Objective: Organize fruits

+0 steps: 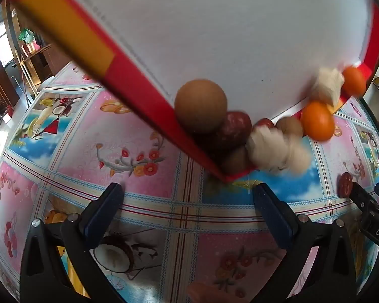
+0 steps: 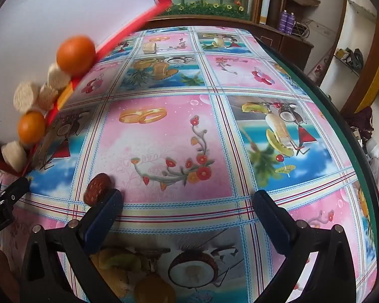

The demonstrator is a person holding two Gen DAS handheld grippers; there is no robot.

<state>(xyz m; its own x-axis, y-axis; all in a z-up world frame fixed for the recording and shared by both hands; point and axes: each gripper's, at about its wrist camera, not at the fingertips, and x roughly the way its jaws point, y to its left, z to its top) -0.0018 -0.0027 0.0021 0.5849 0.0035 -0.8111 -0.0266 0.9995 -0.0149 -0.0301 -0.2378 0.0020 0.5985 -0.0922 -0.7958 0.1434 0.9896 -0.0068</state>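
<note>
Patterned table (image 2: 179, 131) beneath both gaping, empty tongs, left (image 1: 188, 193) and right (image 2: 188, 198); ahead, a tilted red box (image 1: 144, 93) spills round oranges (image 1: 317, 120), likely light, rolling; grip across middles.

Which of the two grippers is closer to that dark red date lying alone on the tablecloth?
The right. The right gripper has its left finger tip right against the date, jaws open. The left gripper sits off to the date's left, below the tilted red box.
</note>
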